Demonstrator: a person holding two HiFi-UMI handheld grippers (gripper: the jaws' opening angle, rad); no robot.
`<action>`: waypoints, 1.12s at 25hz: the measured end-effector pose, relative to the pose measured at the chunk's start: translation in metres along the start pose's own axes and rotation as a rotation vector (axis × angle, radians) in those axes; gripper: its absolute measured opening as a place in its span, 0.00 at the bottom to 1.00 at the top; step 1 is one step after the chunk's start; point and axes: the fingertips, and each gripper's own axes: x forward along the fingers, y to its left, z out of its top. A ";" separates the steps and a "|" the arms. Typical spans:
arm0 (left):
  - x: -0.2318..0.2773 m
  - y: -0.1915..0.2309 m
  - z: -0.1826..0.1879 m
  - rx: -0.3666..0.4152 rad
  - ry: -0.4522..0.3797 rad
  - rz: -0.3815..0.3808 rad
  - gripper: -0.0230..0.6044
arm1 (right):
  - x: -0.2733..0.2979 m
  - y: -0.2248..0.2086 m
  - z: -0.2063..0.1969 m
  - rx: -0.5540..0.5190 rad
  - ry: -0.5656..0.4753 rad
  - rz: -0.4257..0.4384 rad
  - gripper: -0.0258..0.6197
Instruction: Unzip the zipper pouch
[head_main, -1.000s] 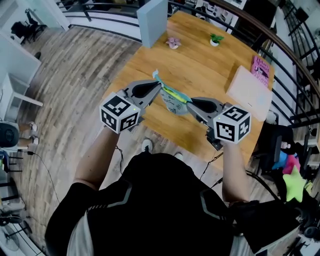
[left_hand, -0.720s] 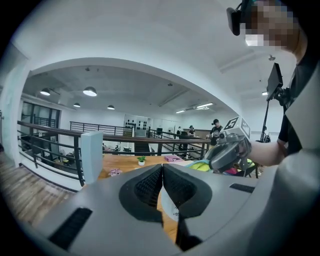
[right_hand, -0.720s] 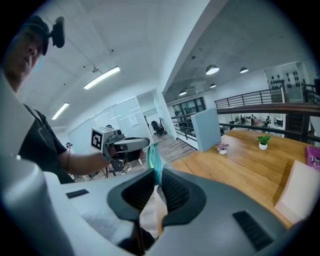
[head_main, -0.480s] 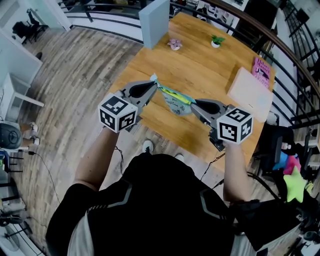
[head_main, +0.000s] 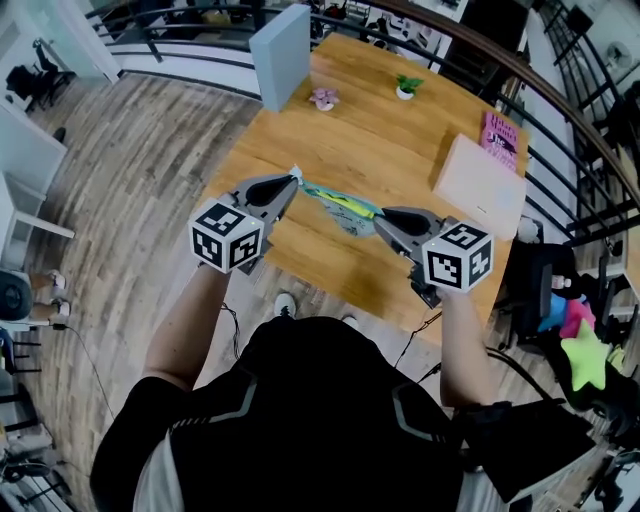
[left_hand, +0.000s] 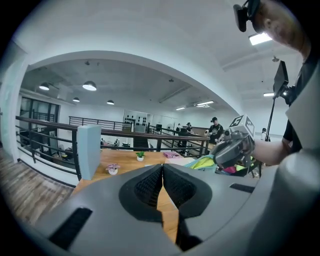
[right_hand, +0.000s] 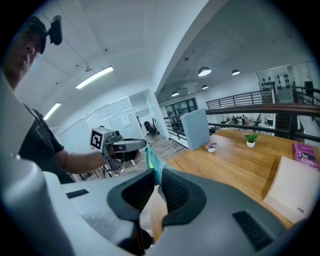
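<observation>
The zipper pouch (head_main: 343, 208), teal with yellow and green, hangs stretched in the air above the wooden table (head_main: 400, 150), between my two grippers. My left gripper (head_main: 291, 182) is shut on the pouch's left tip, where a small pale end pokes out. In the left gripper view the jaws (left_hand: 162, 170) meet with no gap, and the pouch (left_hand: 207, 162) shows off to the right. My right gripper (head_main: 378, 215) is shut on the pouch's right end. In the right gripper view, teal fabric of the pouch (right_hand: 151, 157) rises out of the closed jaws (right_hand: 159, 175).
At the table's far side stand a grey-blue upright box (head_main: 280, 42), a small pink flower pot (head_main: 323, 98) and a little green plant (head_main: 405, 87). A white box (head_main: 480, 185) and a pink book (head_main: 502, 140) lie at the right. A black railing runs behind.
The pouch hung loosely between the grippers a second ago. It is now drawn out flat and taut, and both grippers have shifted a little with it.
</observation>
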 end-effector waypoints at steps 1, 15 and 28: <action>0.004 -0.001 -0.001 -0.008 0.004 -0.008 0.09 | -0.002 -0.003 -0.001 0.005 0.000 -0.009 0.13; 0.077 -0.001 -0.042 0.002 0.140 -0.049 0.09 | 0.007 -0.085 -0.037 0.088 0.055 -0.128 0.13; 0.128 0.081 -0.081 0.051 0.199 0.019 0.09 | 0.101 -0.158 -0.049 0.026 0.083 -0.205 0.13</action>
